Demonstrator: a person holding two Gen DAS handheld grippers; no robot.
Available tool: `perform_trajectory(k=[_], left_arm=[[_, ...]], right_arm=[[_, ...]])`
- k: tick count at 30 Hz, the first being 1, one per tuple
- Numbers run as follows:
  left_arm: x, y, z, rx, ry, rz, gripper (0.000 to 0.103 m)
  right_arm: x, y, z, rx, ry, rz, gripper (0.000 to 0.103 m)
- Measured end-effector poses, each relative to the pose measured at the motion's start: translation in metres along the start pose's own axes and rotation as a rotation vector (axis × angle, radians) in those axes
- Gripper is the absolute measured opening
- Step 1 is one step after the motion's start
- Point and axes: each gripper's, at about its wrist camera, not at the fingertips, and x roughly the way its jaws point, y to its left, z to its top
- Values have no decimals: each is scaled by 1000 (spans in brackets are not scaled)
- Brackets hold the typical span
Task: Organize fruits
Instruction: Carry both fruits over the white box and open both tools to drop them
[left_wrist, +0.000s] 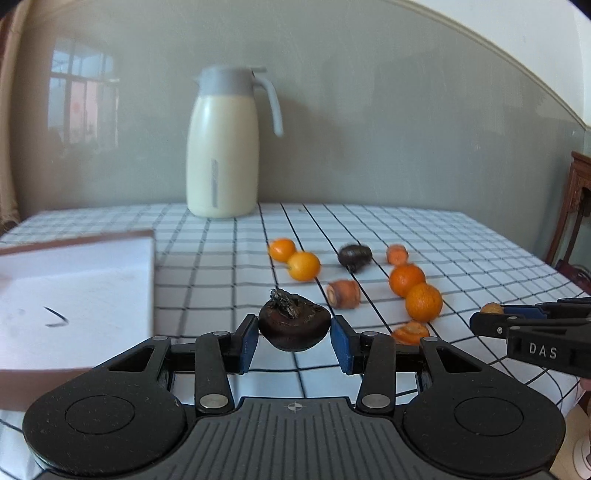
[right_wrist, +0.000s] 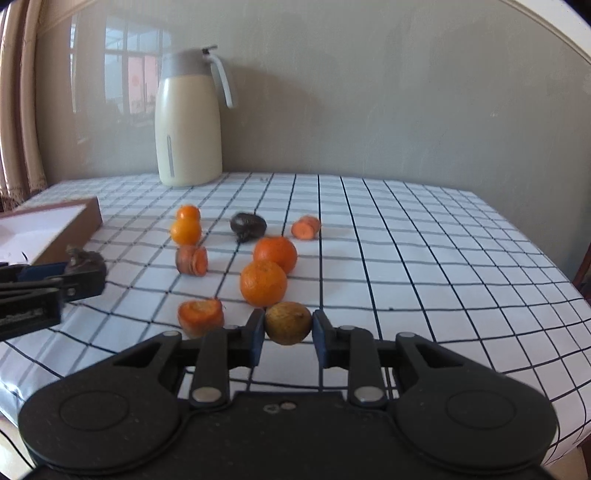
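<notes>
My left gripper (left_wrist: 294, 334) is shut on a dark brown water chestnut (left_wrist: 293, 326) and holds it above the checked tablecloth (left_wrist: 221, 251), right of a white box (left_wrist: 74, 295). My right gripper (right_wrist: 288, 330) is shut on a small brownish-yellow fruit (right_wrist: 288, 322), which also shows in the left wrist view (left_wrist: 491, 308). On the cloth lie several oranges (right_wrist: 263, 282) (right_wrist: 275, 253) (right_wrist: 185, 232), a second dark chestnut (right_wrist: 248, 225) and carrot pieces (right_wrist: 201, 315) (right_wrist: 192, 260) (right_wrist: 306, 228). The left gripper with its chestnut (right_wrist: 85, 258) shows at the left of the right wrist view.
A cream thermos jug (left_wrist: 221, 147) with a grey lid stands at the back of the table against the wall. The box has brown sides (right_wrist: 74, 229). A wooden chair (left_wrist: 576, 206) stands past the table's right edge.
</notes>
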Motion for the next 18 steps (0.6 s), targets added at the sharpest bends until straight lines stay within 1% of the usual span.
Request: perform_trajectory(k=[7, 13, 18], left_arm=[[-34, 37, 12, -17, -56, 55, 43], [-60, 77, 14, -44, -89, 132, 43], [-74, 113, 10, -74, -96, 202, 43]], right_arm=[[-9, 27, 13, -15, -39, 61, 19], [-16, 67, 25, -52, -88, 156, 19], [-15, 102, 32, -91, -104, 229, 19]])
